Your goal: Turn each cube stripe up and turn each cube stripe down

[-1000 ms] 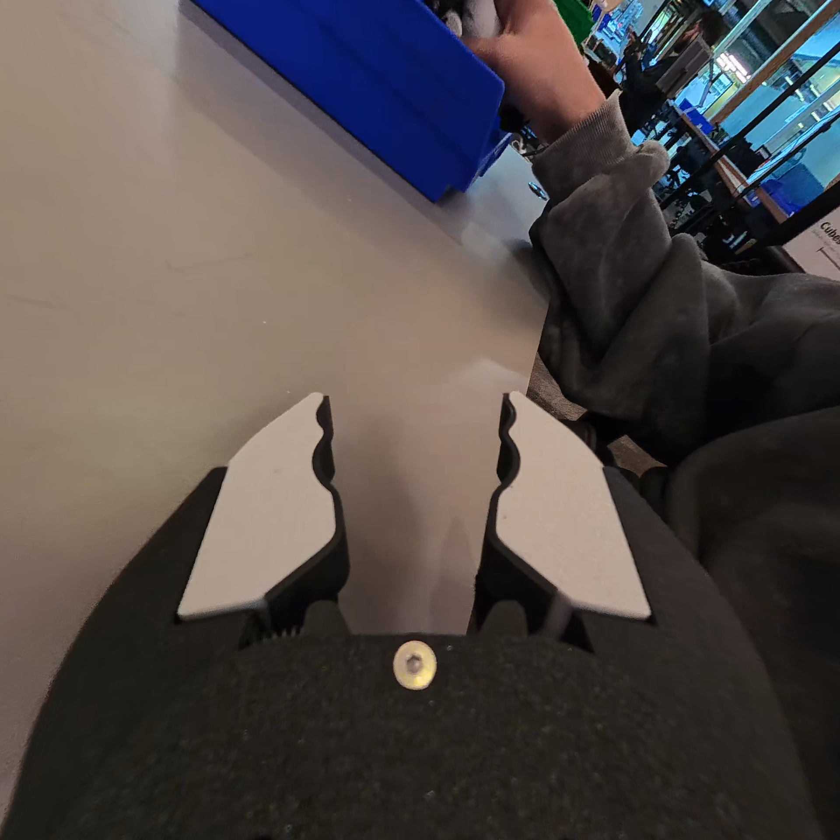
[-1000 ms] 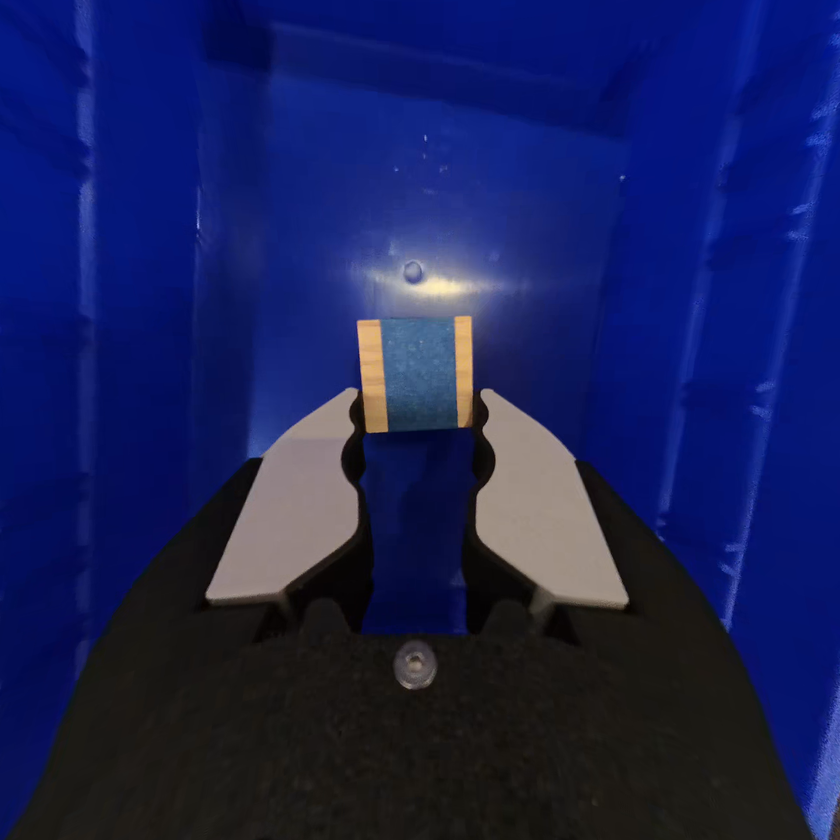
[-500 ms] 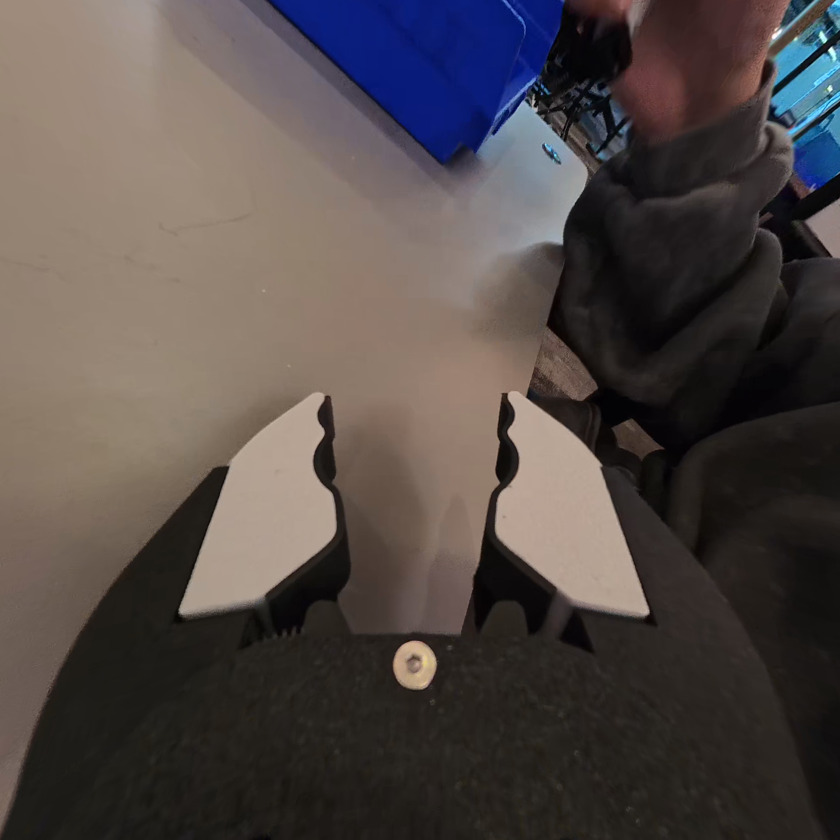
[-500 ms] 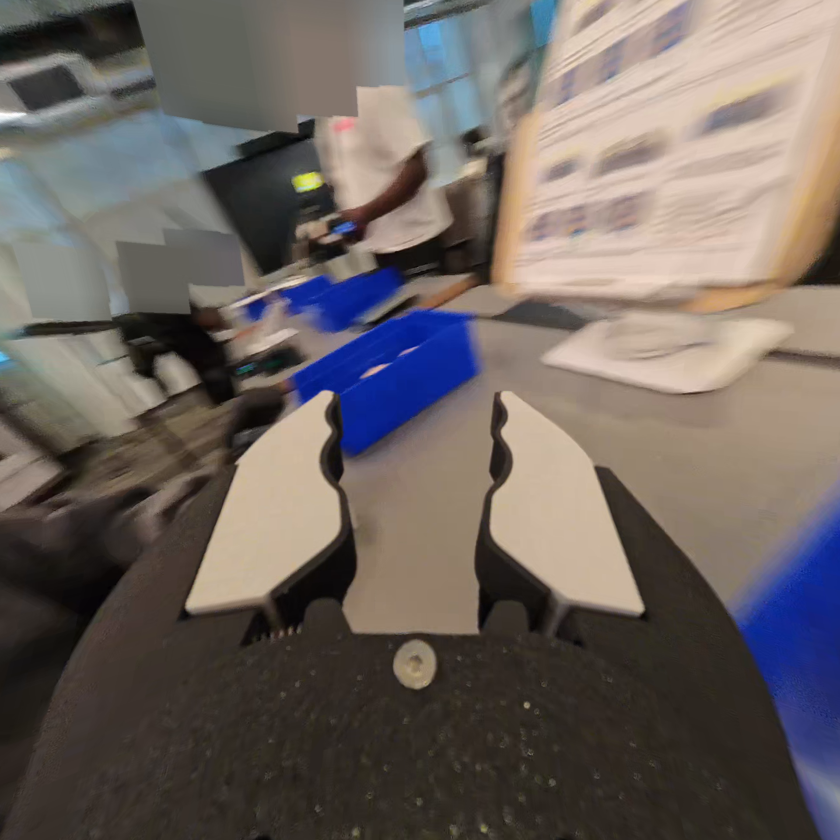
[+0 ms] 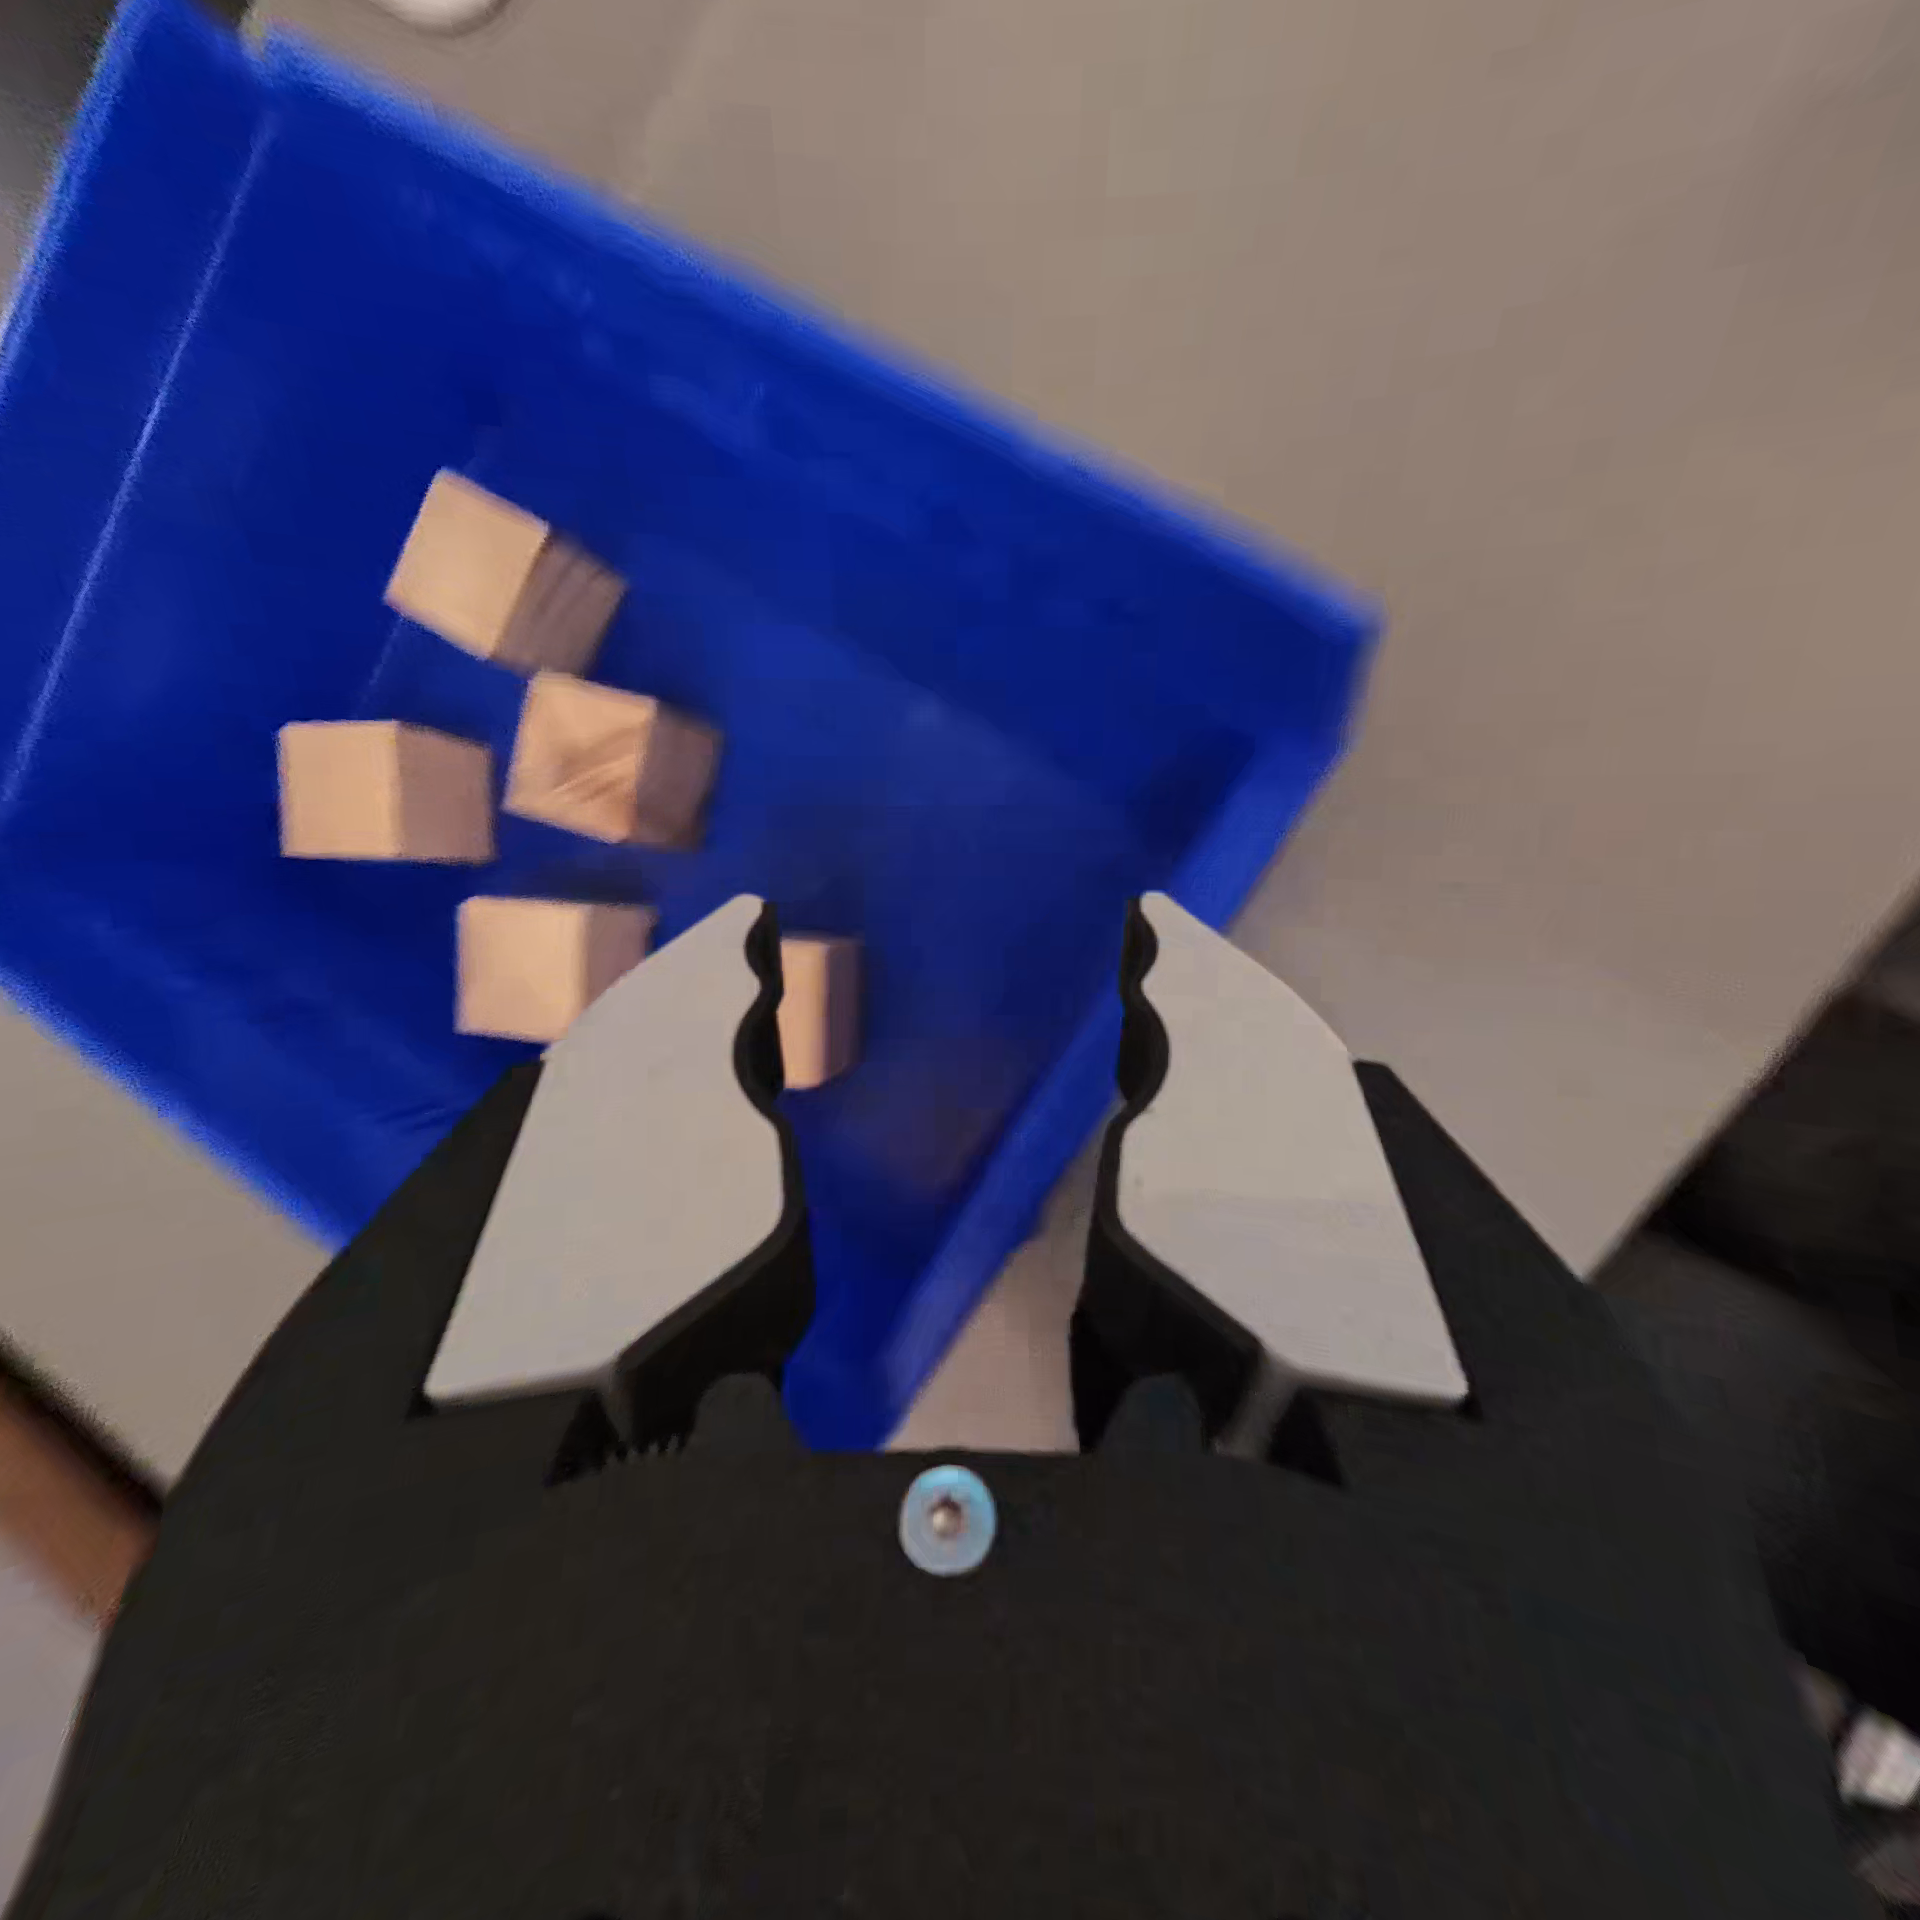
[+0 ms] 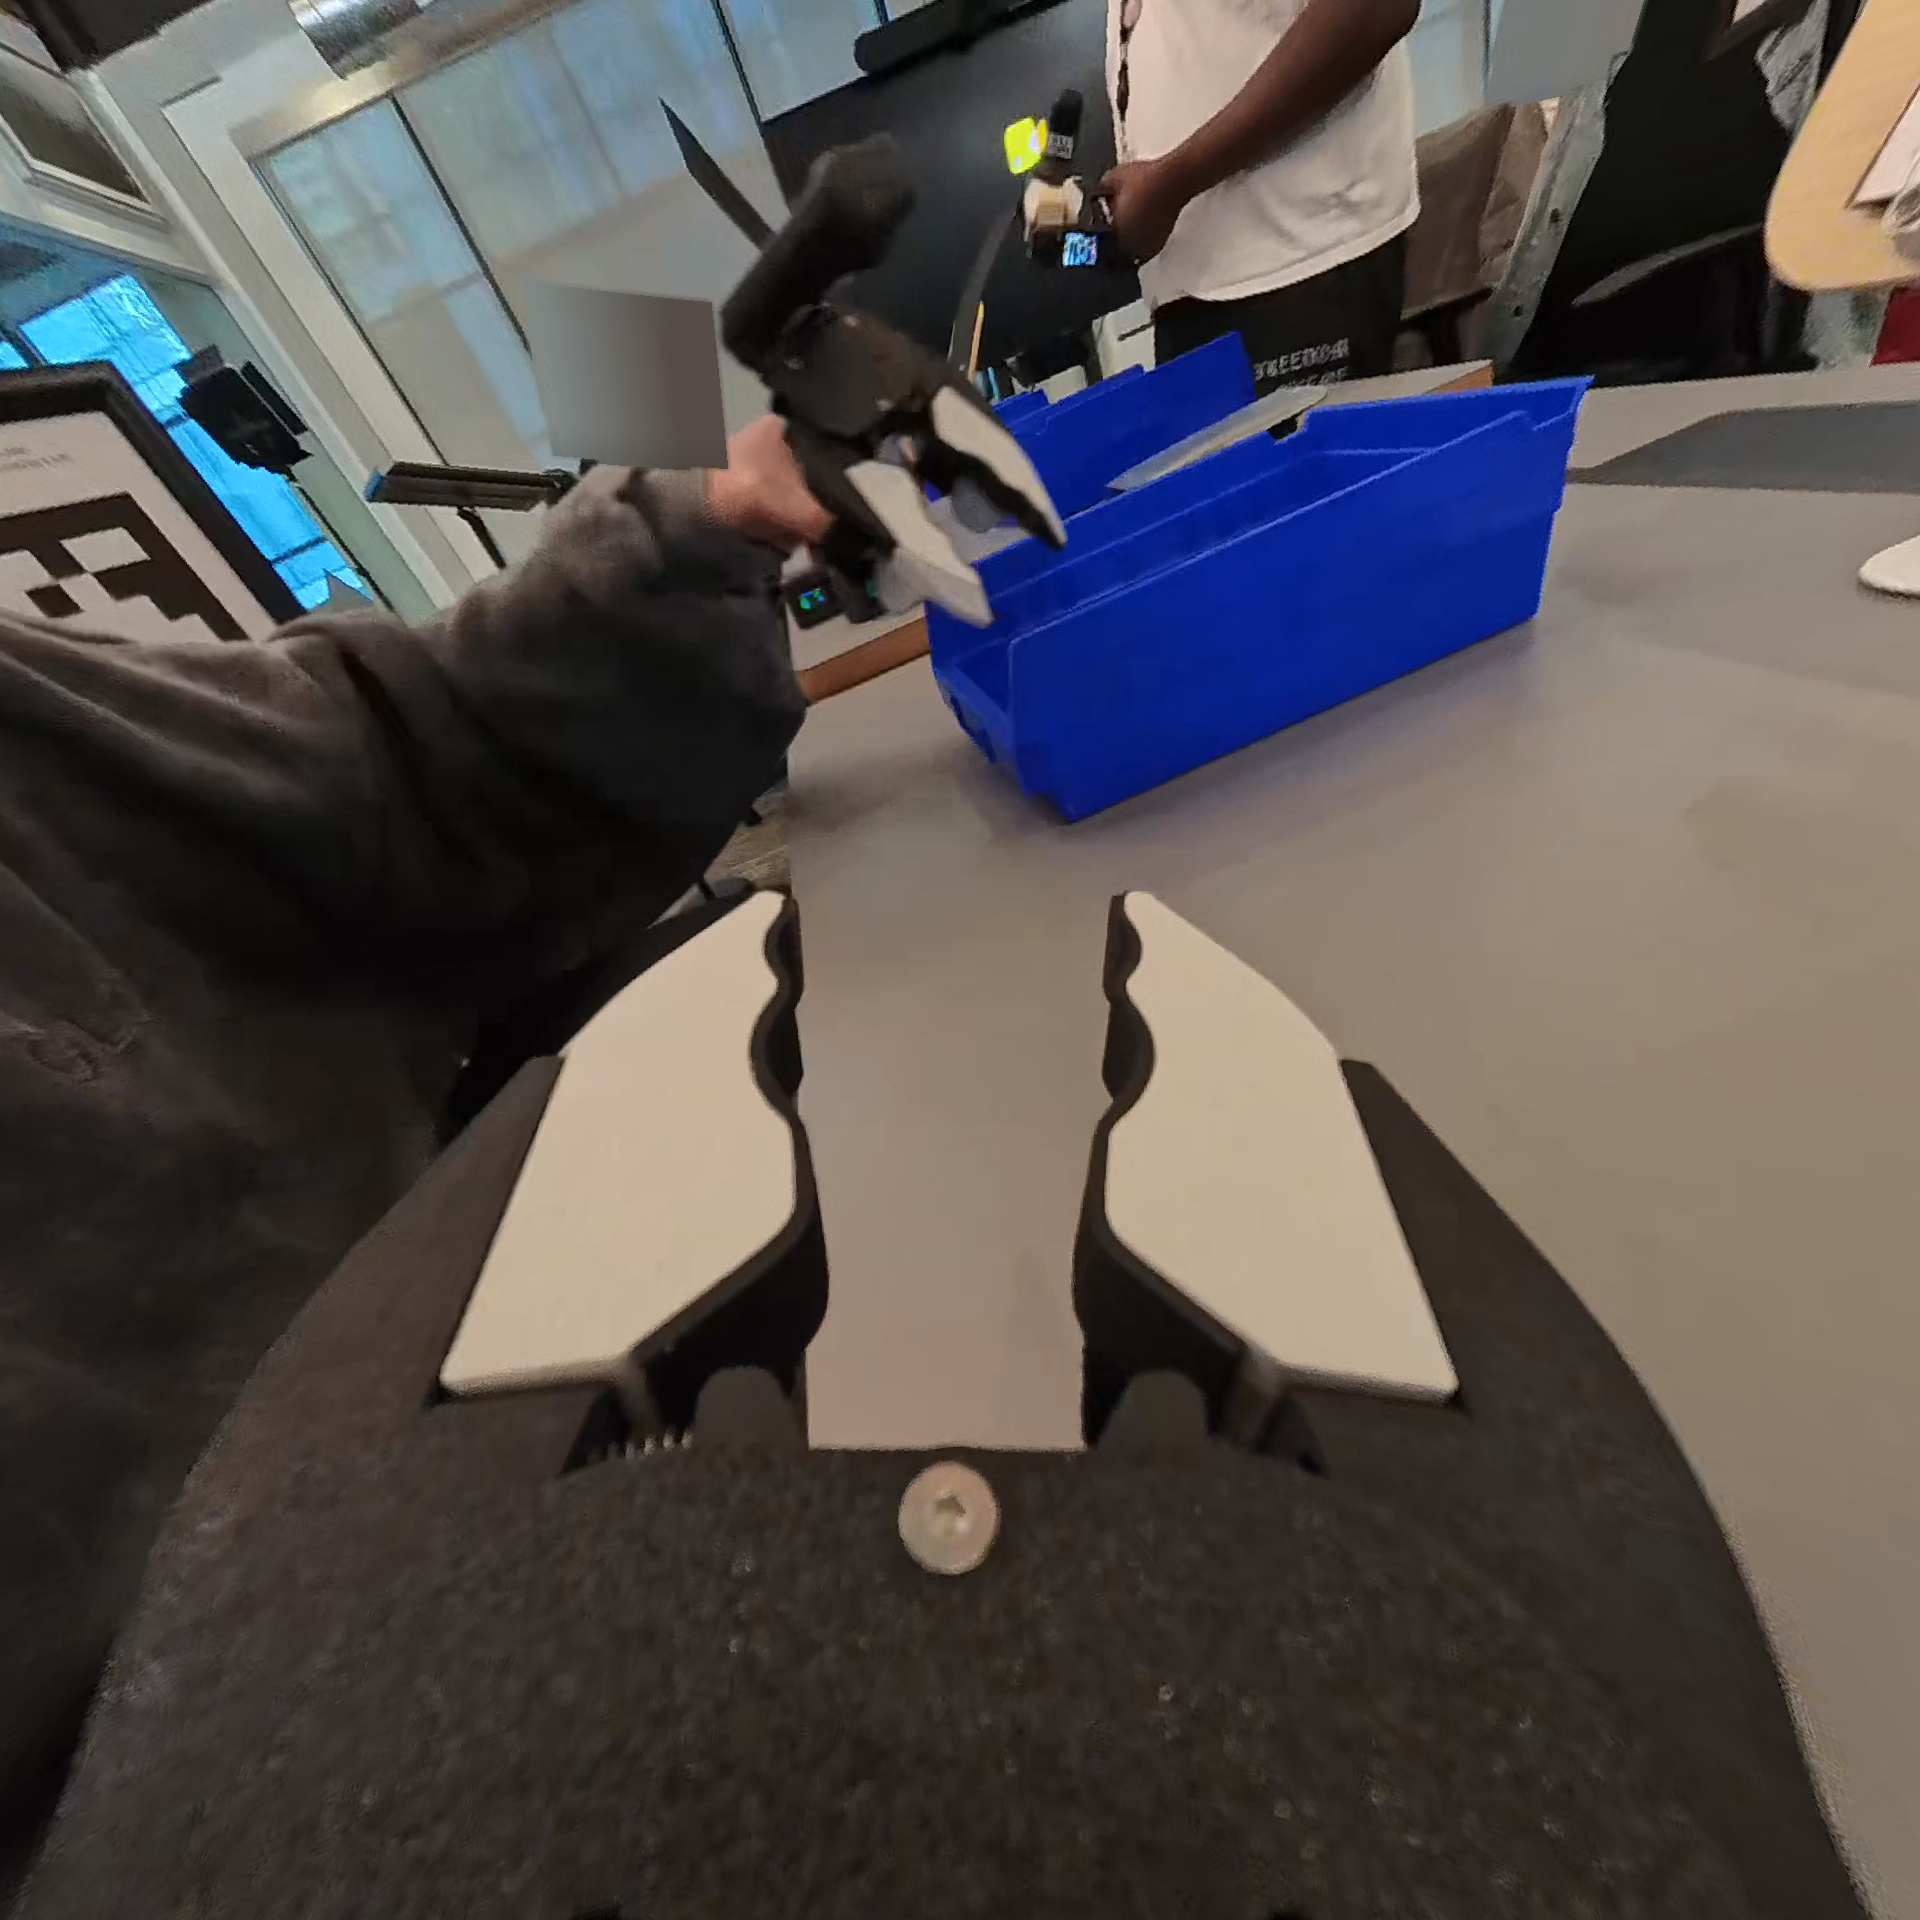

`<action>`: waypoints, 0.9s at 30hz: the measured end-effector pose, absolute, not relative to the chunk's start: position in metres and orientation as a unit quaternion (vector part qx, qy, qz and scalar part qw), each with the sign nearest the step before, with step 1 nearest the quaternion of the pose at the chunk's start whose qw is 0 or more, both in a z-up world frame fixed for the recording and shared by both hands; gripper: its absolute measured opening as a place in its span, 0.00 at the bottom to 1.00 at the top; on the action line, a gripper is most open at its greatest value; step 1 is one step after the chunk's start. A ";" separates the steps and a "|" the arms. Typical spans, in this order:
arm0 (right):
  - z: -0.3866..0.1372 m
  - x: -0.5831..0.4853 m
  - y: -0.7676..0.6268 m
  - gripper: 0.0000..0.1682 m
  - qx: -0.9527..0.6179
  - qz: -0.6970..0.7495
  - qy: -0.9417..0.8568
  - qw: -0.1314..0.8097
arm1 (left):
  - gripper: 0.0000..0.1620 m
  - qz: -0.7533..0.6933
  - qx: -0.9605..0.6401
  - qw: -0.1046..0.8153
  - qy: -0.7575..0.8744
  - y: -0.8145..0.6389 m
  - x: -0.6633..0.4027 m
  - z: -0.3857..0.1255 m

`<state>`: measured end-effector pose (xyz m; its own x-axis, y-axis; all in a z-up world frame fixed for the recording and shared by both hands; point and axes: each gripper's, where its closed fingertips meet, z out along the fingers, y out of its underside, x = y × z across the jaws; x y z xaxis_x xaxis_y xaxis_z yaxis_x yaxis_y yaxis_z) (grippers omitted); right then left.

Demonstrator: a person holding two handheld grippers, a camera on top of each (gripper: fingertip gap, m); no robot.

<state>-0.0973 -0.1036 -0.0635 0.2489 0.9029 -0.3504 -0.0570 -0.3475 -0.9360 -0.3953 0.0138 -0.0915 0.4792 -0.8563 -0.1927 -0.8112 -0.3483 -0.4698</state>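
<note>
Grey surface (image 6: 1558, 935) under both tongs, each spread wide and empty.
Left tongs (image 5: 948, 914) hang over the blue bin (image 5: 1195, 644); only this view shows the wooden cubes (image 5: 613, 758) inside, five blurred at centre left, plain faces up, one half hidden behind a finger. Right tongs (image 6: 948, 904) sit low over bare surface, with the bin's outer wall upper right and the left tongs at upper centre.

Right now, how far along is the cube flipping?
Done, apparently: five wooden cubes in the blue bin show no stripe on visible faces, though the image is blurred. In hand: nothing. The left gripper is open over the bin; the right gripper is open above the table. Any flipping still due can't be judged.
</note>
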 end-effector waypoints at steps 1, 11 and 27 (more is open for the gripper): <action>-0.065 -0.097 -0.104 0.33 -0.639 0.520 -0.329 0.461 | 0.38 -0.019 -0.822 0.236 0.518 0.027 -0.409 -0.101; -0.063 -0.088 -0.103 0.32 -0.640 0.515 -0.323 0.470 | 0.38 0.066 -0.826 0.047 0.558 0.059 -0.451 -0.175; -0.043 -0.079 -0.079 0.31 -0.640 0.545 -0.276 0.466 | 0.27 -0.242 -0.812 0.321 0.423 0.049 -0.357 -0.018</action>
<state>-0.0794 -0.0790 -0.0433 0.2545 0.8607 -0.4409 -0.1549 -0.4138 -0.8971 -0.3570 0.0489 -0.0179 0.5254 -0.8422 0.1211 -0.5314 -0.4360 -0.7263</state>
